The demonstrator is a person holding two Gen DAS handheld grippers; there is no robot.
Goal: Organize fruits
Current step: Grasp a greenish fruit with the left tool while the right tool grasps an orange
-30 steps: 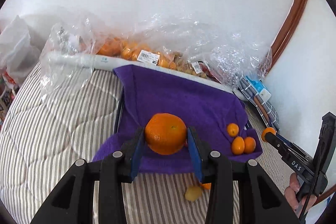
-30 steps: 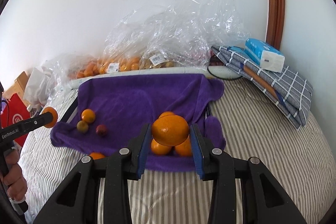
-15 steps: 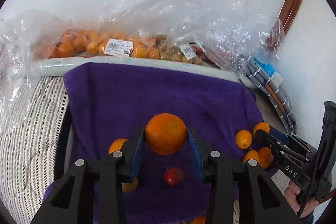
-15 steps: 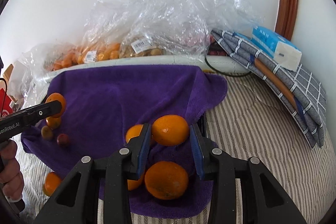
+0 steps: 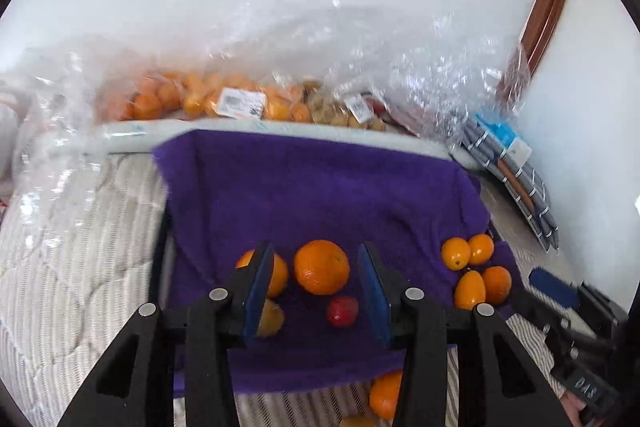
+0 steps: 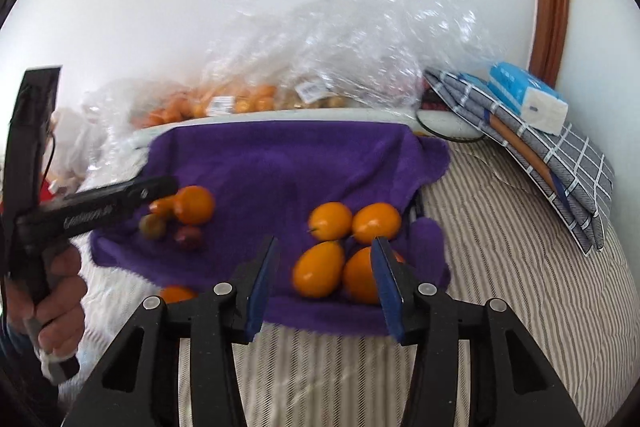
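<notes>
The orange (image 5: 321, 267) lies on the purple towel (image 5: 312, 195) between the left tongs (image 5: 316, 291), whose jaws have just opened off it; it may roll. The right tongs (image 6: 324, 283) have likewise opened, empty, above four small oranges (image 6: 346, 251).

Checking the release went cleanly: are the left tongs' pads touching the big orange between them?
Apart. The left wrist view shows purple towel on both sides of the big orange, between it and the blue pads of the left tongs, which have just been opening.
</notes>
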